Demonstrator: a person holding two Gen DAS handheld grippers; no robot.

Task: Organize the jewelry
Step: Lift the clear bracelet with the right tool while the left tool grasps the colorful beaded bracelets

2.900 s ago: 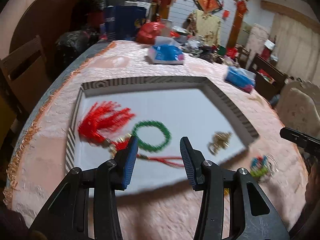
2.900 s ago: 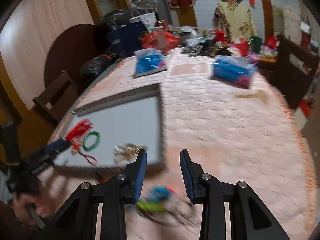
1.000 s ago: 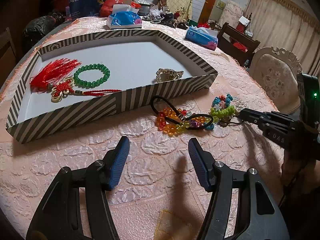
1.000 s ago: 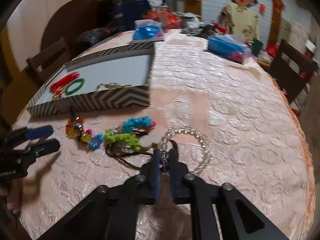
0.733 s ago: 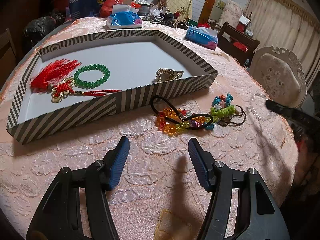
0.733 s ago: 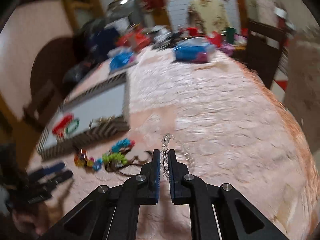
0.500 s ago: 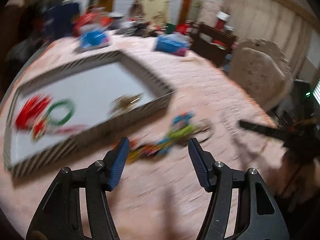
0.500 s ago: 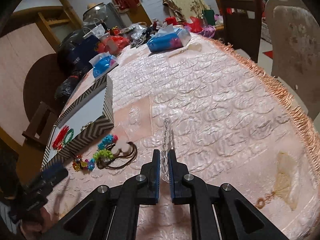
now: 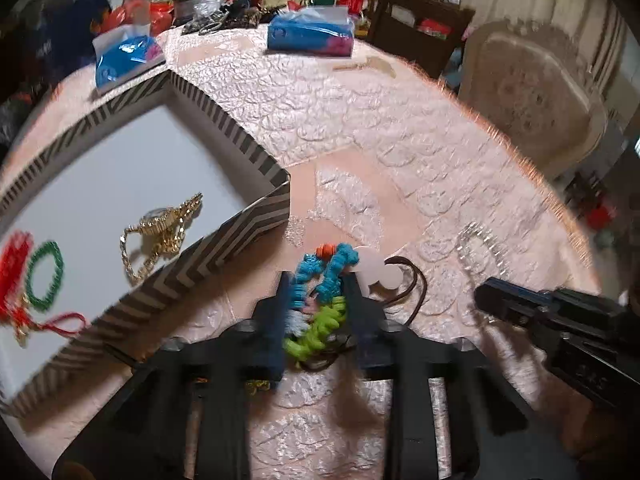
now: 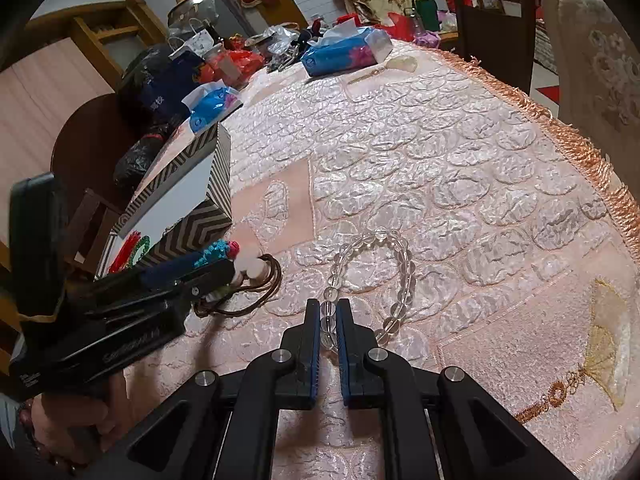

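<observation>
A striped box (image 9: 248, 222) with a white floor holds a gold chain (image 9: 160, 232), a green bead bracelet (image 9: 46, 274) and a red tassel knot (image 9: 14, 276). My left gripper (image 9: 316, 292) is closed around a blue and green woven bracelet bundle (image 9: 320, 304) with a brown cord (image 9: 416, 288), just right of the box corner. My right gripper (image 10: 329, 312) is shut on a clear bead bracelet (image 10: 372, 272) that lies on the pink tablecloth. The left gripper also shows in the right wrist view (image 10: 216, 270), and the right one in the left wrist view (image 9: 486, 294).
Two blue tissue packs (image 9: 310, 36) (image 9: 126, 60) and a pile of bags and clutter (image 10: 224, 56) sit at the table's far side. An upholstered chair (image 9: 532, 96) stands right of the table. The fringed table edge (image 10: 580, 148) curves along the right.
My left gripper moved forward and right and closed around the blue and green bracelet bundle. My right gripper, still holding the clear bracelet, lowered it onto the cloth right of the bundle.
</observation>
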